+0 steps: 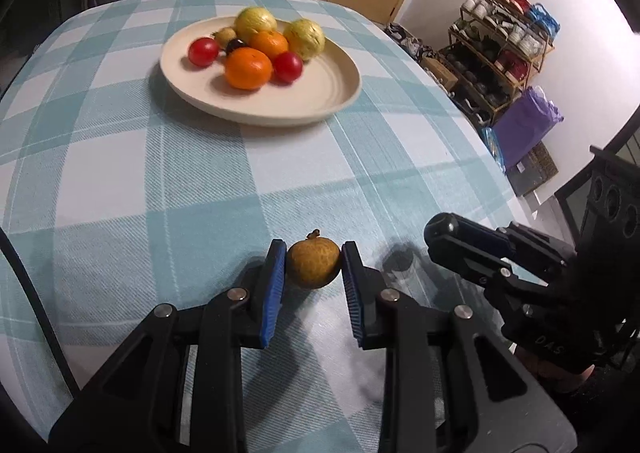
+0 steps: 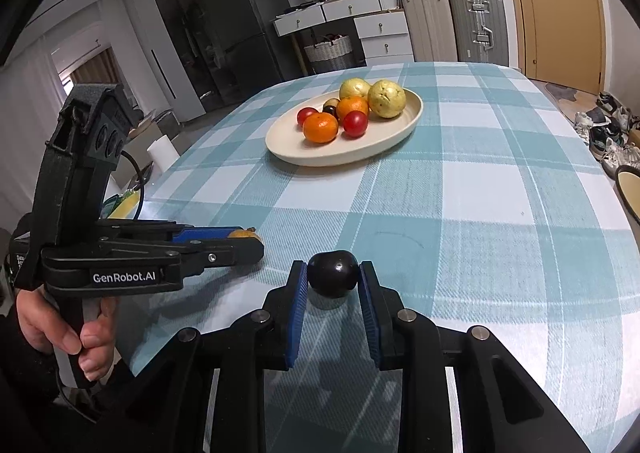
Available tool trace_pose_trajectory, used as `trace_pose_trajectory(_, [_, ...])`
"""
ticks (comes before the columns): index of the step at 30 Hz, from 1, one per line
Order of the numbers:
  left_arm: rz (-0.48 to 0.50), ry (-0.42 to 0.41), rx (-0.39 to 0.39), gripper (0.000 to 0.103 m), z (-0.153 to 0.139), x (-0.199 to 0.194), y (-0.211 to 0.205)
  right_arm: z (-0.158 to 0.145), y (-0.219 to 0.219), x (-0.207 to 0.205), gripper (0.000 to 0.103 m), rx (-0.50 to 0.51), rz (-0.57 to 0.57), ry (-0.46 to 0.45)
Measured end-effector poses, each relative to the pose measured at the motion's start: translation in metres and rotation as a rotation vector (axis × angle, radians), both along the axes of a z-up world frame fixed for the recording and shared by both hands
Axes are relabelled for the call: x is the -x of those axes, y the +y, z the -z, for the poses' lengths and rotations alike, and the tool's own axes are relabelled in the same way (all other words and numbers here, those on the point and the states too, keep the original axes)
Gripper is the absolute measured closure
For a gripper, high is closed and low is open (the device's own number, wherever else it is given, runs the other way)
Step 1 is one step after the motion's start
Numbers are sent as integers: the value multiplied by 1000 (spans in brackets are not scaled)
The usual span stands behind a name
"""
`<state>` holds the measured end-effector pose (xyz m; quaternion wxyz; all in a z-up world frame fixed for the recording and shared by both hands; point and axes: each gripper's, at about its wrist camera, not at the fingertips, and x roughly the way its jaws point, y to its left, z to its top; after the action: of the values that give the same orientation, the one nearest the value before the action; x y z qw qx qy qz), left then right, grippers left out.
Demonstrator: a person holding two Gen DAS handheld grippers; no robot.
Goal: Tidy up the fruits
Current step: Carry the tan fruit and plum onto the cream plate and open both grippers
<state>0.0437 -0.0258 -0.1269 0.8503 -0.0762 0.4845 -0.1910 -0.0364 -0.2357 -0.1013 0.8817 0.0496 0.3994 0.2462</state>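
Observation:
My left gripper (image 1: 313, 263) is shut on a small tan longan (image 1: 313, 262) with a short stem, low over the checked tablecloth. In the right wrist view the left gripper (image 2: 248, 239) shows side-on at the left, held by a hand, with the longan (image 2: 241, 233) peeking between its blue pads. My right gripper (image 2: 333, 274) is shut on a dark purple round fruit (image 2: 333, 273); from the left wrist view it appears at the right edge (image 1: 440, 231). Farther back, a cream oval plate (image 1: 320, 93) (image 2: 400, 125) holds two oranges, two red fruits, two yellow-green guavas and some small fruits.
The table wears a teal-and-white checked cloth (image 2: 460, 193) and falls away at the right edge in the left wrist view. A shoe rack (image 1: 500, 53) and purple bag stand beyond it. Suitcases (image 2: 472, 21), white drawers and a fridge line the far wall. A bowl rim (image 2: 628, 193) shows at the right edge.

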Motion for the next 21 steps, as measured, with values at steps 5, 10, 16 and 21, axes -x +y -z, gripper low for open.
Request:
trace_pose_trajectory(5, [-42,-19,18,78,-9,-14,19,-4,7,-17,77,-22,-12,4])
trace_pose_trajectory(10, [-85,-47,27,78,-23,-34,40,-10,15,-39,77,-43,-23,-6])
trace_pose_trajectory(16, [-114,-76,29,78,-37,-65,54,-22,23,-70,77,-58,-27,-31])
trace_pose_trajectory(21, [-124,-92,16,78,-43,-94,57,-26,26,-95,77,-68,-19,-28])
